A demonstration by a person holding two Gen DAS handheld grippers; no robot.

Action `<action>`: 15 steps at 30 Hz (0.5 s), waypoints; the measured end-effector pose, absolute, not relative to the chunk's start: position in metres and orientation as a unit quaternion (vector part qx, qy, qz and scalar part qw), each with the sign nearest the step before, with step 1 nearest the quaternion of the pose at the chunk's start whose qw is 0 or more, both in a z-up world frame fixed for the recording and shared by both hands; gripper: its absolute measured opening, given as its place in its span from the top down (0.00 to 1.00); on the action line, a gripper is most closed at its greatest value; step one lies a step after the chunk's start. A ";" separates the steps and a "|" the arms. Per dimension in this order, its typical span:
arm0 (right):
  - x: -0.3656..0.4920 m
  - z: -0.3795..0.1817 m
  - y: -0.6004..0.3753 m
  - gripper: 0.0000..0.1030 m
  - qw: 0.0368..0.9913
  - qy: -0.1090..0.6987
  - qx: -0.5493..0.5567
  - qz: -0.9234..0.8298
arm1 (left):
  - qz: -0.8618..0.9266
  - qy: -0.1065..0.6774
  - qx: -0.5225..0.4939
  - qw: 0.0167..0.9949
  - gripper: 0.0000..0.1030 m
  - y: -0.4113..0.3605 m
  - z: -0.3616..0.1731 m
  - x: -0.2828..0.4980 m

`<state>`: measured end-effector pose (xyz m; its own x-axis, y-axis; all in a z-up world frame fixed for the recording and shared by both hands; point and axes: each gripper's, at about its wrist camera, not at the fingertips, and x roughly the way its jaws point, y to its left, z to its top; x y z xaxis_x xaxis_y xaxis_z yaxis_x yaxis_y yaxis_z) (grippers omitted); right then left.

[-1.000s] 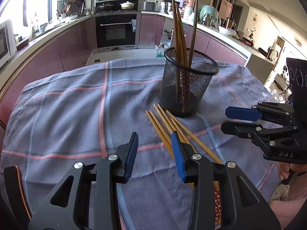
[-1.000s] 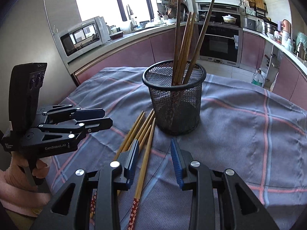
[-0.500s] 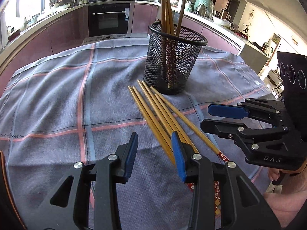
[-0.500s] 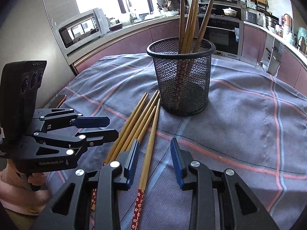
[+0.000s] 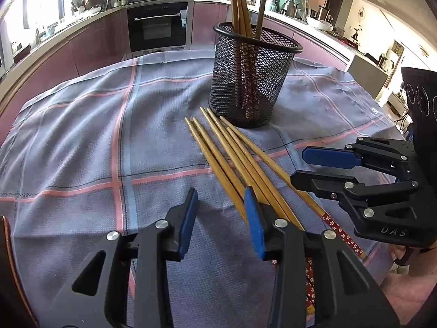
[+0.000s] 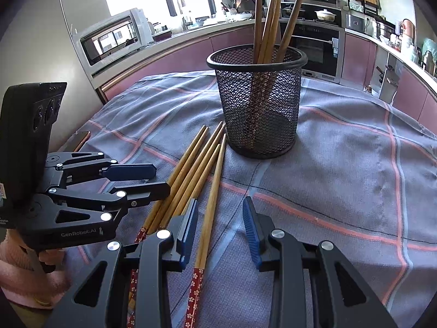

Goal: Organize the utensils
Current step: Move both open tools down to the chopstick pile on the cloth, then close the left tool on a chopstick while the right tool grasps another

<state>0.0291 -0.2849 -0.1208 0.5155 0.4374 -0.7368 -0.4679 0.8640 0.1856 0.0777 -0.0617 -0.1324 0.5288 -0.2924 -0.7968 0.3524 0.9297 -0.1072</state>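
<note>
Chopsticks (image 6: 191,175), tan wood, red floral ends, loose beside mesh cup (image 6: 258,104); both tongs spread, empty

A black wire-mesh cylindrical holder (image 6: 258,104) stands upright on a grey-blue cloth with pink and blue check lines (image 6: 349,164); several brown wooden chopsticks (image 6: 269,22) lean inside it, tips sticking above the rim. Five loose bamboo chopsticks with red flower-patterned ends (image 6: 191,175) lie side by side on the cloth, their thin tips just beside the holder's base. The right gripper (image 6: 220,224) hovers with its blue-padded jaws apart, one loose chopstick passing between them. The left gripper (image 6: 153,179), black with stacked fingers, sits over the bundle's left edge.
</note>
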 end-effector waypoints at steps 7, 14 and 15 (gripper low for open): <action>0.031 -0.124 -0.273 0.69 0.869 0.419 -0.036 0.260 | -0.192 0.456 0.032 0.868 0.78 -0.054 -0.132 0.079; 0.036 -0.129 -0.263 0.70 0.869 0.421 -0.061 0.253 | -0.184 0.458 0.034 0.869 0.75 -0.051 -0.130 0.086; 0.037 -0.129 -0.262 0.70 0.869 0.421 -0.063 0.252 | -0.184 0.460 0.031 0.868 0.74 -0.051 -0.131 0.088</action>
